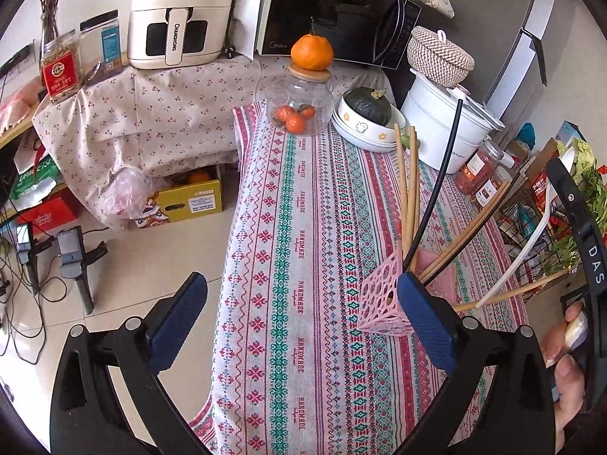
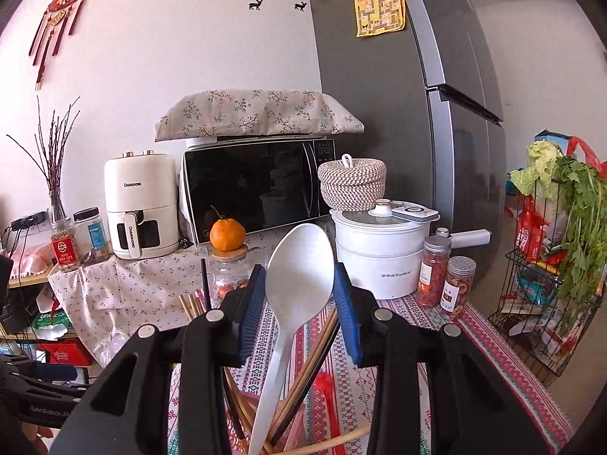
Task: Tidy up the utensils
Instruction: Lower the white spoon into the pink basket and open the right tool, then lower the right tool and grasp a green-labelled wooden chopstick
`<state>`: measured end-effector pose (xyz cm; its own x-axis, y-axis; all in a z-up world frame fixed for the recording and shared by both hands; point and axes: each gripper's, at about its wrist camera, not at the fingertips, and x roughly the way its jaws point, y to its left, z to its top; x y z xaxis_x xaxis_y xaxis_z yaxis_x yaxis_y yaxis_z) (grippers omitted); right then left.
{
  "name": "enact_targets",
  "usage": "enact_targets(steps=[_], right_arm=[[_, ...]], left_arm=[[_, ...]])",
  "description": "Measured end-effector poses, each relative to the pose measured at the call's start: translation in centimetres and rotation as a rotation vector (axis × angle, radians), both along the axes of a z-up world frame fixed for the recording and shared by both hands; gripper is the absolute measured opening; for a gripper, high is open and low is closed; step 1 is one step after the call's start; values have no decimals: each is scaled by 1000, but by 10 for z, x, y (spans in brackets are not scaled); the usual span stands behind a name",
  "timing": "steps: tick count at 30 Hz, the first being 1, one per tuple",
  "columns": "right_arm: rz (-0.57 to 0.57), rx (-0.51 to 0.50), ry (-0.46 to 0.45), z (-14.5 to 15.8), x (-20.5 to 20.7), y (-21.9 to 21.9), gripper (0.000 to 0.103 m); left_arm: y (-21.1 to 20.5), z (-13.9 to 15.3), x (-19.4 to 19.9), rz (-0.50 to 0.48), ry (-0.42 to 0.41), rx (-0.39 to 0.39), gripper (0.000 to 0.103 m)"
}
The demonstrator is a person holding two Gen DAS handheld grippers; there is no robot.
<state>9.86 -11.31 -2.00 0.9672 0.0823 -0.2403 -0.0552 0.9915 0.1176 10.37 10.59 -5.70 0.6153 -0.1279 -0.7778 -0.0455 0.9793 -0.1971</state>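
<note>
A pink perforated utensil holder point(image 1: 383, 299) stands on the patterned tablecloth with several wooden chopsticks point(image 1: 411, 182) and a black chopstick point(image 1: 440, 185) in it. My left gripper point(image 1: 299, 314) is open and empty, its right finger just beside the holder. My right gripper point(image 2: 299, 311) is shut on a white plastic spoon point(image 2: 299, 265), bowl up, handle reaching down into the holder among the chopsticks point(image 2: 303, 371). The spoon point(image 1: 531, 227) and the right gripper's body show at the right edge of the left wrist view.
On the table stand a glass jar point(image 1: 299, 106) with an orange on its lid, a bowl with a dark squash point(image 1: 366, 113), a white pot point(image 2: 379, 250) and spice jars point(image 2: 447, 280). A microwave point(image 2: 258, 182), air fryer point(image 2: 140, 204) and wire vegetable rack point(image 2: 546, 288) stand around.
</note>
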Motion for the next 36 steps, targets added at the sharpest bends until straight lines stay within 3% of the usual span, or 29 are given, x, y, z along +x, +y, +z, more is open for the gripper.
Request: enact_targets(steps=[8,18,25,29,36], right_arm=[[-68,-63,-10,-24,13,26,38],[-23,-63,2,-18,7,29,43],[19,0,43,12,1,-14,62],[45,12,116,21,0,-49,75],[-3,9,283,-9,10,-108,80]], left_arm=[[10,3,-3,10,-3,-5,96],[9,-1,1,12,16,-1,96],[-2,-3,1,-9,20,0,96],[-11,-7,0,-30,26,-20,96],[-23,-14,-4,-26,15,-30,96]])
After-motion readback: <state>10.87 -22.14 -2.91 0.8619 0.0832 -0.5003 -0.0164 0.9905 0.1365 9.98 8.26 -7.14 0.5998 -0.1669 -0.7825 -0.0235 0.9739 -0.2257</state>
